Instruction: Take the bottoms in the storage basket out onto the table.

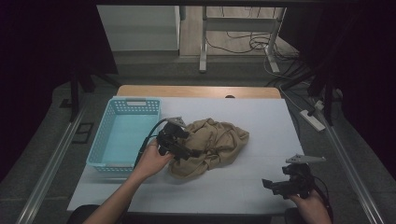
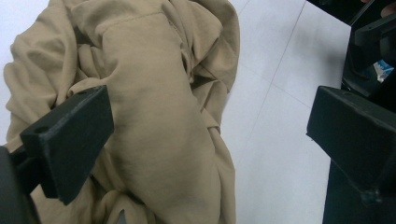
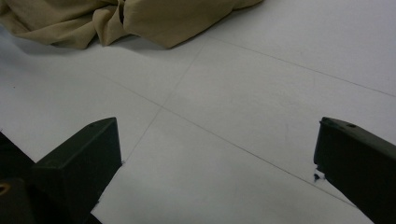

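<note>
A crumpled tan cloth (image 1: 219, 140) lies heaped in the middle of the white table (image 1: 261, 116). My left gripper (image 1: 189, 150) hovers over the heap's left side, held by a hand next to the basket. In the left gripper view its jaws stand wide apart, open (image 2: 210, 116), with a thick fold of the cloth (image 2: 149, 70) between and below them. My right gripper (image 1: 273, 186) rests low near the table's front right corner, apart from the cloth. Its jaws are open (image 3: 217, 144) over bare table, and the cloth's edge (image 3: 154, 18) lies farther off.
A light blue plastic basket (image 1: 100, 140) stands at the table's left side, close beside my left hand. Beyond the table's far edge are table legs and cables on the floor (image 1: 243, 44). A power strip (image 1: 312, 119) lies off the right edge.
</note>
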Demonstrator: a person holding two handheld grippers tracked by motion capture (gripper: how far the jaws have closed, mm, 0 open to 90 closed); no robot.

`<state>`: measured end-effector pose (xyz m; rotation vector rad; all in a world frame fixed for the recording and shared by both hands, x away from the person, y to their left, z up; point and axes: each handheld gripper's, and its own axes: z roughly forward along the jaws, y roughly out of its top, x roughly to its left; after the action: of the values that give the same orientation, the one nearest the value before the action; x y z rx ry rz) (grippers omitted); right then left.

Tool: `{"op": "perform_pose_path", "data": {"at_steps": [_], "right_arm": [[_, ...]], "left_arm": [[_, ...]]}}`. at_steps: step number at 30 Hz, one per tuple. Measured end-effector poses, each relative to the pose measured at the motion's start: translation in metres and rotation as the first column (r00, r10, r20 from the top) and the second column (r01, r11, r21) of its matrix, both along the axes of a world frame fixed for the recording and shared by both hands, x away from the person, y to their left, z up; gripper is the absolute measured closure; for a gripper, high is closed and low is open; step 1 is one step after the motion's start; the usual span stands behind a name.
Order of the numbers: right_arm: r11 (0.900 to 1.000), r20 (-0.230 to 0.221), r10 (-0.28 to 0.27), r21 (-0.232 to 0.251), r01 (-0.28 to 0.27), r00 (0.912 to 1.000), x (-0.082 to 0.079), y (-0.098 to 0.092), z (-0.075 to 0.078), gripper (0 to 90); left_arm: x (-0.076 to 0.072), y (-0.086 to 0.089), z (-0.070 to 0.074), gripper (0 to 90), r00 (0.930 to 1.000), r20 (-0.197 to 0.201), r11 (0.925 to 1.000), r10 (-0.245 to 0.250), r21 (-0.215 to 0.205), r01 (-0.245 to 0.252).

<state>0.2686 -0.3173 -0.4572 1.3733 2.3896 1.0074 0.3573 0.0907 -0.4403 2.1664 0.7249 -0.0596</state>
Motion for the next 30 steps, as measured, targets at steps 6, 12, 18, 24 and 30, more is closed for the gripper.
{"op": "perform_pose_path", "data": {"at_steps": [6,12,18,24,30], "right_arm": [[1.000,0.002,0.002,-0.004,-0.002,1.0000,0.000,0.000,0.000,1.0],[1.000,0.002,0.005,-0.008,-0.005,1.0000,0.000,0.001,0.000,1.0],[1.000,0.004,0.006,-0.010,-0.006,1.0000,0.000,0.001,0.000,1.0],[1.000,0.004,0.004,-0.009,-0.004,1.0000,0.000,0.001,0.000,1.0],[1.000,0.003,0.002,-0.008,-0.002,1.0000,0.000,0.001,0.000,1.0]], "left_arm": [[-0.002,0.004,0.001,2.0,1.0000,0.009,1.0000,0.001,-0.001,-0.001],[-0.004,0.008,0.001,2.2,0.9999,0.011,1.0000,0.004,-0.007,-0.004],[-0.007,0.012,0.002,2.2,0.9995,0.026,0.9999,0.016,-0.004,-0.015],[-0.010,0.016,0.001,1.8,0.9992,0.032,0.9998,0.022,-0.004,-0.022],[-0.012,0.021,0.001,1.2,0.9989,0.041,0.9997,0.023,-0.012,-0.023]]}}
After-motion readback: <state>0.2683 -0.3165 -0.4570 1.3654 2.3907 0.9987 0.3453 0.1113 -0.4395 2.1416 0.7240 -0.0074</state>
